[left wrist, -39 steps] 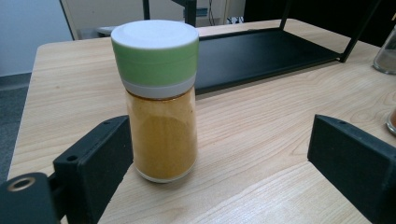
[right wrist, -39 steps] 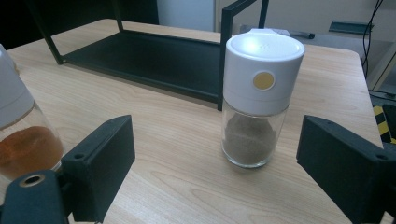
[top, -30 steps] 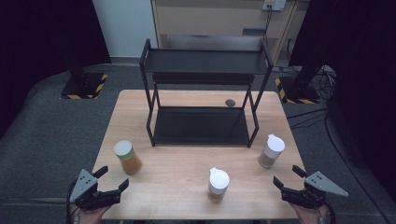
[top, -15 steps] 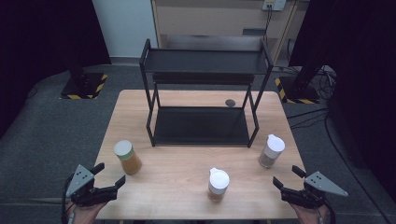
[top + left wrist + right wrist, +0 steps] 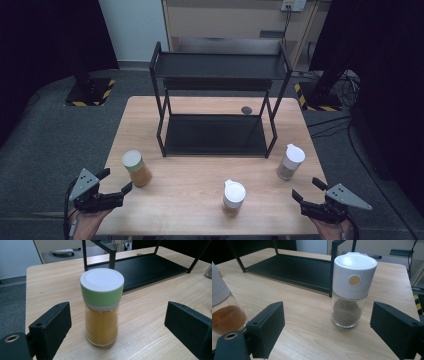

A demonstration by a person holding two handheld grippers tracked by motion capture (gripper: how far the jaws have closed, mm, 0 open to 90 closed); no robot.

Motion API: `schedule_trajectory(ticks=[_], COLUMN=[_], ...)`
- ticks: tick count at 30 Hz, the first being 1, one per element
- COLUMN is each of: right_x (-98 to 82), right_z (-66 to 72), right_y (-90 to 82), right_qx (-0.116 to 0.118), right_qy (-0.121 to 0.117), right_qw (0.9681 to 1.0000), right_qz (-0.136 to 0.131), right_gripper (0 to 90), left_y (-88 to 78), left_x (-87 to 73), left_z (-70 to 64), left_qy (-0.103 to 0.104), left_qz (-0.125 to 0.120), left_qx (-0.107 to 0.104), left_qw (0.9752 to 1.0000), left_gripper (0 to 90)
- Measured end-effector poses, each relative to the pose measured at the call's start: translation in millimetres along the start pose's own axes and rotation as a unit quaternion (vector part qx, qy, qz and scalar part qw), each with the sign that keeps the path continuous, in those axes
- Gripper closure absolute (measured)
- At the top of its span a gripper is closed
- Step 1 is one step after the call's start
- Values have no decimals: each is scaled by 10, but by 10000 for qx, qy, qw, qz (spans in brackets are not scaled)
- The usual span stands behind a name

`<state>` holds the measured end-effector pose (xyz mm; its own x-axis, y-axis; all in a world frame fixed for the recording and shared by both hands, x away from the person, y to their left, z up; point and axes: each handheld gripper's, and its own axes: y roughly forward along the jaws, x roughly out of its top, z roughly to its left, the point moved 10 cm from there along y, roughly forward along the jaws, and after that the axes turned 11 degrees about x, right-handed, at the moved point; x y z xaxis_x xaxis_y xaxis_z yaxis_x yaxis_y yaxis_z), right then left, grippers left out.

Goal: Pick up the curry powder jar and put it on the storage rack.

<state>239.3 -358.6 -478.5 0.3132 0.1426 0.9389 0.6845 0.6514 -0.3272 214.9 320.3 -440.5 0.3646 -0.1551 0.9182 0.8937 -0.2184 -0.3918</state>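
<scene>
The green-lidded jar of yellow-orange powder stands upright on the desk, in front of the black shelf rack near its left corner; it looks like a small glass jar, rigid, smooth and fairly slippery, probably light to moderate in weight and breakable if tipped, so the best hold is across the straight glass body below the lid, where 2 flat pads can seat squarely; the left hand-held gripper sits low at the desk's near left edge with its jaws spread wide and nothing between them, the jar standing just ahead of the jaws and centred in the gap, near but not touching; the white-capped shaker of grey-brown powder, likewise glass-bodied and upright, stands at the right front of the rack, just ahead of the right hand-held gripper, whose jaws are also spread and empty; a third white-capped jar with what seems orange-red powder stands between them near the desk's front edge.
</scene>
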Motion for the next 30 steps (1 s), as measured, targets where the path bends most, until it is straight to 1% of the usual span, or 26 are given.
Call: schedule_trajectory(ticks=[4,9,13,16,18,20,21,24,26,30], right_x=[-2,-3,-4,-4,-5,-6,-6,-6,-7,-8], right_z=[-4,-4,-5,-3,-5,-5,-5,-5,-7,-9], right_y=[1,2,5,6,7,6,7,9,9,10], right_qx=[13,17,23,22,22,25,27,30,33,41], right_qy=[8,4,11,10,12,7,8,6,6,5], right_qw=[10000,10000,10000,10000,10000,10000,10000,10000,10000,10000], right_qz=[-3,2,7,11,13,14,12,17,14,20], right_gripper=[130,131,131,132,132,133,133,133,134,134], left_y=[53,122,190,239,276,310,327,373,407,482], left_x=[45,96,136,171,183,198,205,238,256,282], left_z=[40,66,87,94,109,119,122,113,118,113], left_qy=[-22,43,36,110,48,51,36,124,94,114], left_qz=[25,65,92,135,147,168,175,203,204,244], left_qx=[-62,-123,-174,-172,-219,-214,-234,-225,-257,-272], left_qw=[10000,9999,9998,9997,9996,9996,9996,9995,9994,9993], left_gripper=[67,68,70,71,72,72,72,75,76,79])
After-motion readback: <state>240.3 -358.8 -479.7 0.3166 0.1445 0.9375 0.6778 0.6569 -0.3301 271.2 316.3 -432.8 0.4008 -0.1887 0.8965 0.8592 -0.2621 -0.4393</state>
